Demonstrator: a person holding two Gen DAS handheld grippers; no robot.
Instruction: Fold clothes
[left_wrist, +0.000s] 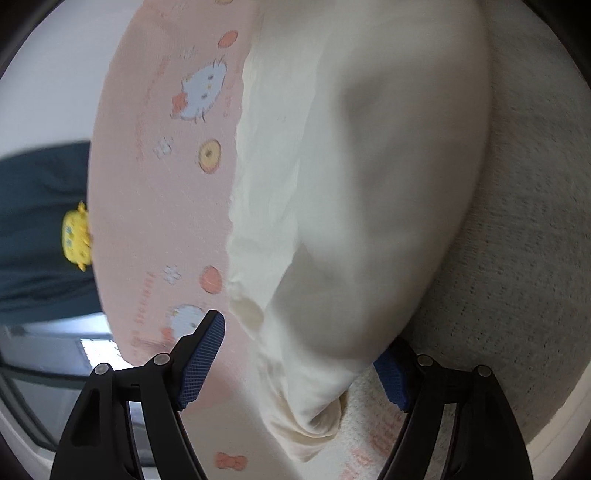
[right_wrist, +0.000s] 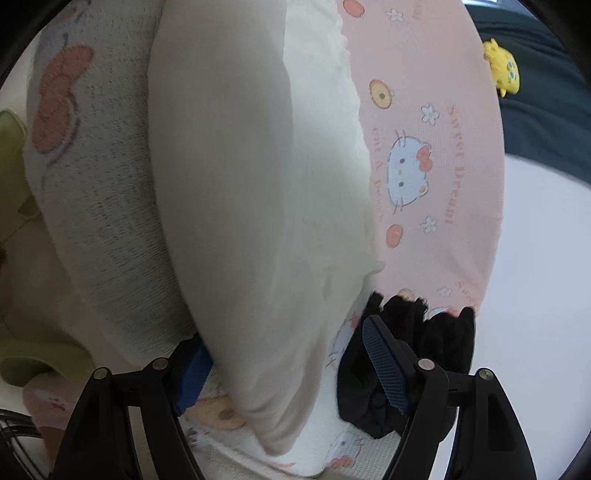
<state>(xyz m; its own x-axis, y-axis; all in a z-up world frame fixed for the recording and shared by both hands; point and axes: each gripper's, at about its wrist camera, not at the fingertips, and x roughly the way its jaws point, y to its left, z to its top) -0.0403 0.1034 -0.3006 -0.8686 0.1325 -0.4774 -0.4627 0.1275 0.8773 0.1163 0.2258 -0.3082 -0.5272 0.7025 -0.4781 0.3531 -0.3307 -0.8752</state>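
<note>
We see L claw (left_wrist: 301, 363) wide open, white garment (left_wrist: 369, 166) end hanging between its pads; right pad partly hidden behind cloth, so contact there we can't tell, left pad clear of it over pink cartoon-print sheet (left_wrist: 166, 184). R claw (right_wrist: 291, 363) also wide open, same white garment (right_wrist: 240, 184) running down between pads; left pad half hidden by the fold, grip not evident. Black cloth (right_wrist: 417, 343) sits just behind R claw's right pad at 4 o'clock. Garment long axis runs approx 12 to 6 in both views, narrow end toward claws. Yellow plush toy (right_wrist: 503, 68) at 2 o'clock, on dark blue fabric (right_wrist: 546, 110).
</note>
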